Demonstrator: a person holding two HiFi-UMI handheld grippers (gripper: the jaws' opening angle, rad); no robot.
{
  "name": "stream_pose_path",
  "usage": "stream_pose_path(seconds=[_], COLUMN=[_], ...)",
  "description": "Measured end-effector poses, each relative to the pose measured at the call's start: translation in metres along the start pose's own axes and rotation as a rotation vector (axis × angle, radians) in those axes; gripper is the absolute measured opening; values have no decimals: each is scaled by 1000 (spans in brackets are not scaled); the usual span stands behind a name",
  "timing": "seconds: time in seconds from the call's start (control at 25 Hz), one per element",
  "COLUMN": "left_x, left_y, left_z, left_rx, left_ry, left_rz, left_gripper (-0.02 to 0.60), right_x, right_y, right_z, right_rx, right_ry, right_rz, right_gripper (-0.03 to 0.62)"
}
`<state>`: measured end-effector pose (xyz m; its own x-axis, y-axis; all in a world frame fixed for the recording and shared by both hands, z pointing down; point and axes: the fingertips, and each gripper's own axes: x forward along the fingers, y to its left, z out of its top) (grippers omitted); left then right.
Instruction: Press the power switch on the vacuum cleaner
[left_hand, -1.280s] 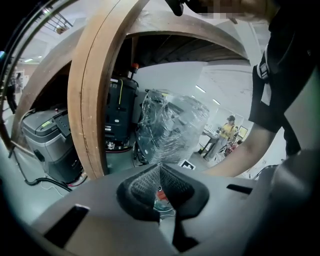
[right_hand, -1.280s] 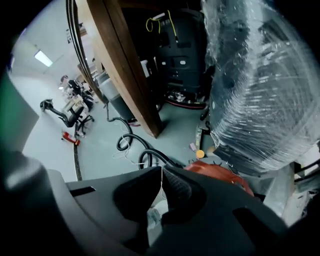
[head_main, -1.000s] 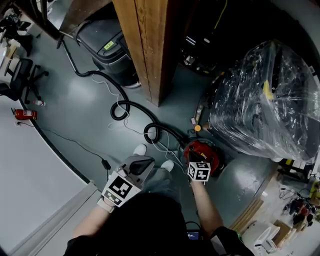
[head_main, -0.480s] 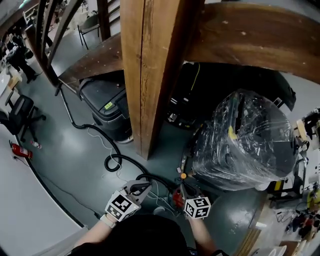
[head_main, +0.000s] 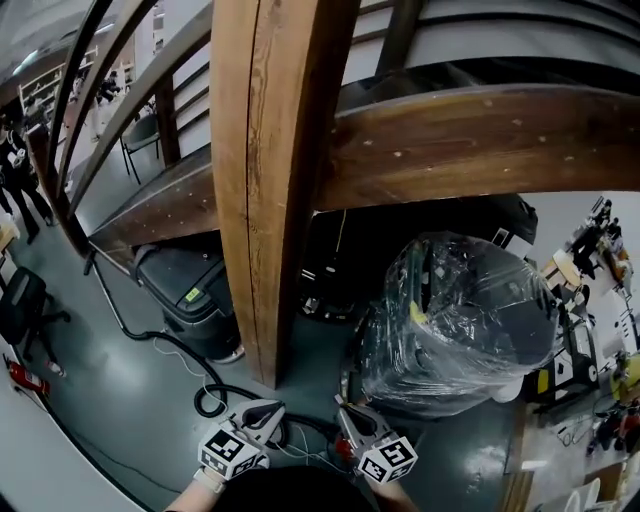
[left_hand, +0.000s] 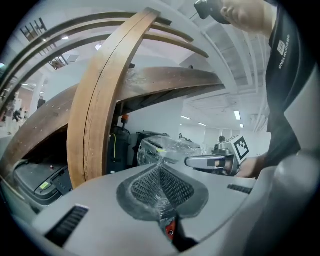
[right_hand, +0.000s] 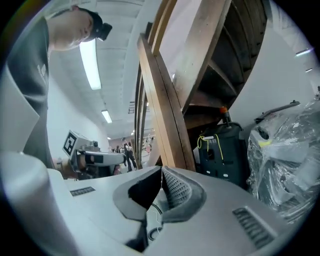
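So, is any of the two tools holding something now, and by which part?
Nothing is held. The left tool and the right tool both have their jaws closed together, with nothing between them.

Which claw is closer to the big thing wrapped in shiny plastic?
Right. The right claw sits just below-left of the plastic-wrapped bundle; the left claw is farther left, below the wooden post.

The wooden post (head_main: 250, 200) is warm brown with darker grain. Left of it, a black floor machine (head_main: 175, 280) bears a yellow-green label (head_main: 194, 296). Right of it, clear glossy wrap (head_main: 450, 300) covers a dark bundle (head_main: 520, 320) with a yellow tag (head_main: 415, 315). Below it, the grey left gripper (head_main: 272, 408) and right gripper (head_main: 342, 410) carry black-and-white square-patterned cubes (head_main: 228, 452) over a dull blue-grey floor (head_main: 120, 400).
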<state>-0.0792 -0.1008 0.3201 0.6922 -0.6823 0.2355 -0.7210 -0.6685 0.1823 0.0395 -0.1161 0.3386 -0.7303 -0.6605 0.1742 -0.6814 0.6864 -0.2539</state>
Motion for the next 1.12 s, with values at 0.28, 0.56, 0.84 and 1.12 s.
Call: stream_pose_path(seconds=[0.28,0.56,0.84,1.12], left_x=[-6,-8,-12,-17], left_y=[1,1,-4,-12], left_z=[11,18,13,3], left_rx=[-64,-72,-81,-94], left_ry=[-54,-81,-87,-73], left_rz=[2,3,22,43], left_gripper=[14,14,14,14], right_x=[-6,-5,-9,-22], right_y=[22,27,25,13], right_z=[22,27,21,18], right_rx=[-6,-90,-53,-38], right_ry=[-79,-76,-77,-81], right_rz=[52,35,39,34], right_gripper=[28,28,28,26])
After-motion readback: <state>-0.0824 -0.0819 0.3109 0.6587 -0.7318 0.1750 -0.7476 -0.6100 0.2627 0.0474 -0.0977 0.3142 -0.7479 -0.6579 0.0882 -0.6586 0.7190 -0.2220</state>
